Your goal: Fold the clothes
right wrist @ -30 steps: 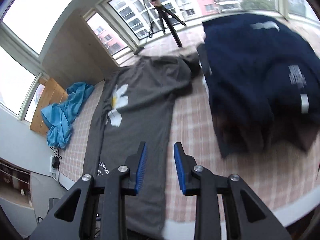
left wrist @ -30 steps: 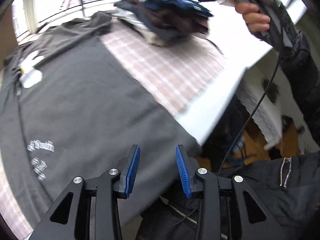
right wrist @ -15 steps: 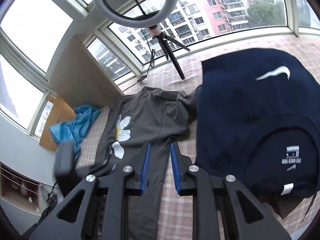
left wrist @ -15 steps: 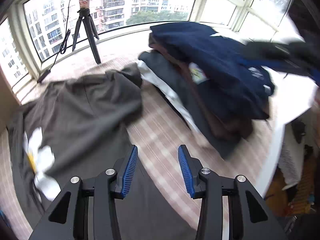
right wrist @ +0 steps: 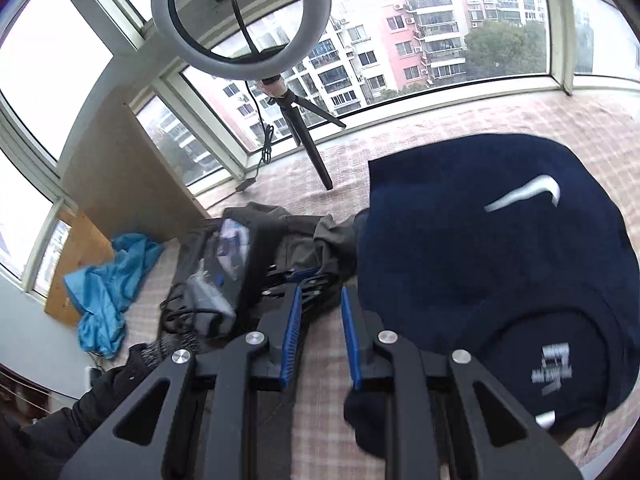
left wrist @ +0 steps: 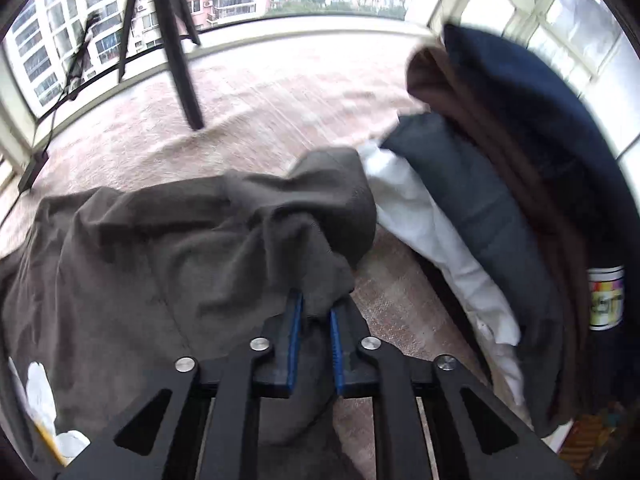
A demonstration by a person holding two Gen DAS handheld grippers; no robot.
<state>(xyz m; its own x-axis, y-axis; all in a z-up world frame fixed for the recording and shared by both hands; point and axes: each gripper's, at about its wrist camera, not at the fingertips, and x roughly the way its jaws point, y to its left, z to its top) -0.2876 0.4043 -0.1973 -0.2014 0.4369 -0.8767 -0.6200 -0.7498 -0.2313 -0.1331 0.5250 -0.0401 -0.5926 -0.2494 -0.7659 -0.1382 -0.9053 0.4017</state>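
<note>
A dark grey T-shirt (left wrist: 180, 248) with a white flower print (left wrist: 40, 400) lies rumpled on the pink checked cover (left wrist: 280, 100). My left gripper (left wrist: 315, 312) is shut on a bunched fold of it, near a sleeve. In the right wrist view the same shirt (right wrist: 296, 248) shows behind the left gripper (right wrist: 304, 276). My right gripper (right wrist: 320, 304) hovers just above and behind it, open, with nothing between its fingers.
A stack of folded clothes (left wrist: 500, 200) lies right of the shirt, topped by a navy garment (right wrist: 480, 272) with a white swoosh. A ring light on a tripod (right wrist: 240, 24) stands by the windows. A blue cloth (right wrist: 108, 284) lies at the left. A dark sleeve (right wrist: 100, 400) shows lower left.
My left gripper swung from the table's near edge to the shirt's far end and shut on its fabric. My right gripper moved in over the shirt, its fingers somewhat narrower.
</note>
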